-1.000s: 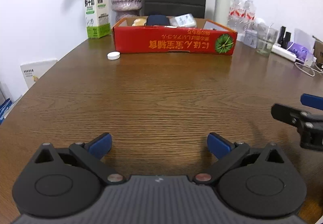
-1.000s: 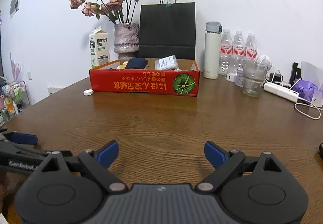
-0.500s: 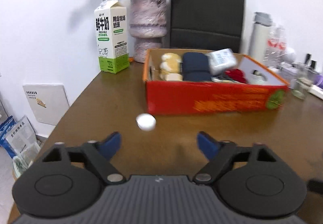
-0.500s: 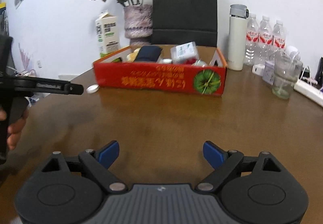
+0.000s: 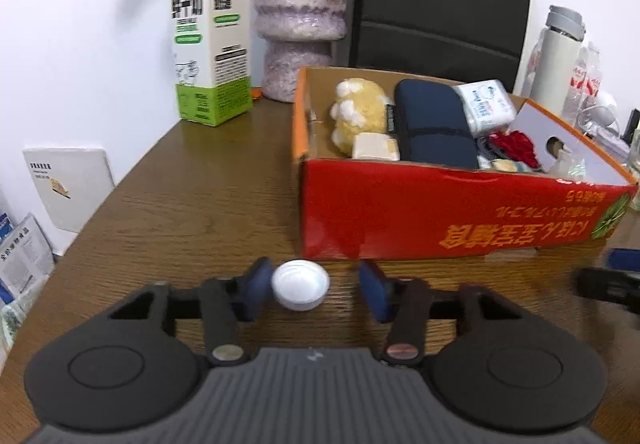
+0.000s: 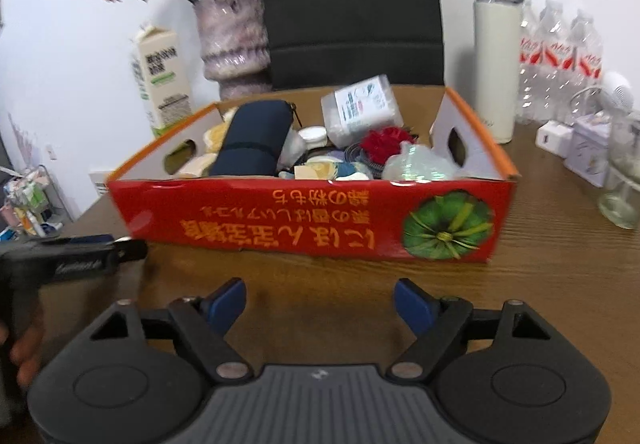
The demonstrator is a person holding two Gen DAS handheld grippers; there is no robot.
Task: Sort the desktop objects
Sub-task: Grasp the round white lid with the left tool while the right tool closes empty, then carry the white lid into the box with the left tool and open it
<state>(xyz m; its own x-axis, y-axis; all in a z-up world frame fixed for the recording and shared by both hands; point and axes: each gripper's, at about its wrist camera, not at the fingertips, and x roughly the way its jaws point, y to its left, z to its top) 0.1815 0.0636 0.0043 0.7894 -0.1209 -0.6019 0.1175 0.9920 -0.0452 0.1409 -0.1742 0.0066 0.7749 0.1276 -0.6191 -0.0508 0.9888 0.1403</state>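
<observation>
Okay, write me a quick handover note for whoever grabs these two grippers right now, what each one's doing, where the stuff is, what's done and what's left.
Left gripper: jaws have just been closing around the white cap on the table; one pad touches it, the other is still apart, so no grip yet.
Right gripper: open, nothing between its jaws, which have just narrowed a little; it faces the red box.
Things: the cap lies just in front of the box's near left corner. Already in the box: plush toy, navy pouch, tissue pack and other small items.
Left: finish the grip, then probably drop the cap into the box.
</observation>
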